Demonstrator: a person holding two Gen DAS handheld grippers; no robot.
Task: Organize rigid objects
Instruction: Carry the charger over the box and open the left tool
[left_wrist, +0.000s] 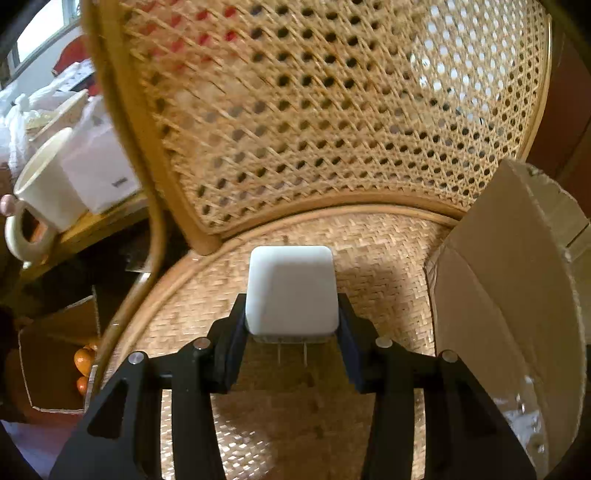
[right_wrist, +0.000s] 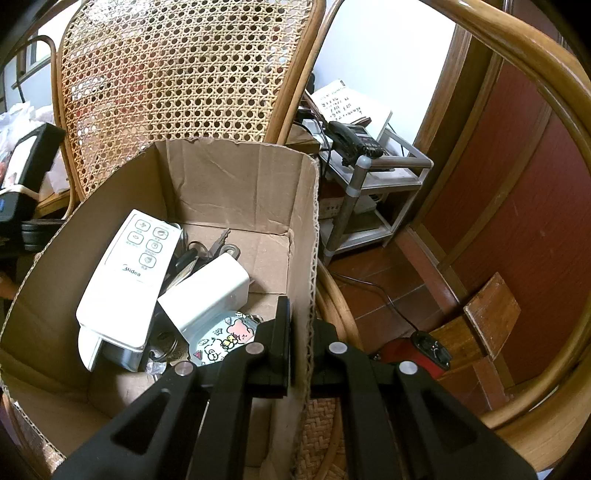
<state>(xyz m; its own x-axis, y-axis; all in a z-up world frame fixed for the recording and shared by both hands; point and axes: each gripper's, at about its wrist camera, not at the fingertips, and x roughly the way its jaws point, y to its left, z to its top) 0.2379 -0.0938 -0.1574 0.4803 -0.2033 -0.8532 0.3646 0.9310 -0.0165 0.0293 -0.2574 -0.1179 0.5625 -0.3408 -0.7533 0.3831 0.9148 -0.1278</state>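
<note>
Left gripper (left_wrist: 291, 314): clamped on the white plug adapter (left_wrist: 291, 290) at centre frame of the left wrist view, black pads pressed flat to its two side faces, metal prongs facing back toward the camera

Grip, as judged: taken across the short, flat-sided body, likely because parallel faces give a hard, smooth block the least chance to twist or slip

Adapter's place: low over the woven chair seat (left_wrist: 369, 258), just ahead of the cane backrest (left_wrist: 332, 110); contact with the seat not possible to tell

Right gripper (right_wrist: 299, 343): pinched tight on the right-hand wall of the cardboard box (right_wrist: 236, 184), one finger inside, one outside, at lower centre of the right wrist view

Hold, as judged: steadying a light open box on the seat so it stays put while things go in

Box contents: white Midea remote (right_wrist: 125, 280) leaning at left centre, a second white charger (right_wrist: 207, 291) across it, a sticker-covered round tin (right_wrist: 221, 339) below, keys (right_wrist: 221, 245) toward the back wall

Box in left wrist view: cardboard wall (left_wrist: 498, 277) at right of frame, beside the held adapter

Stage, as judged: adapter gripped but not yet in the box, which looks to be the collecting point for hard items

Risk, as judged: glossy casing could slide between the pads if tilted sharply
</note>
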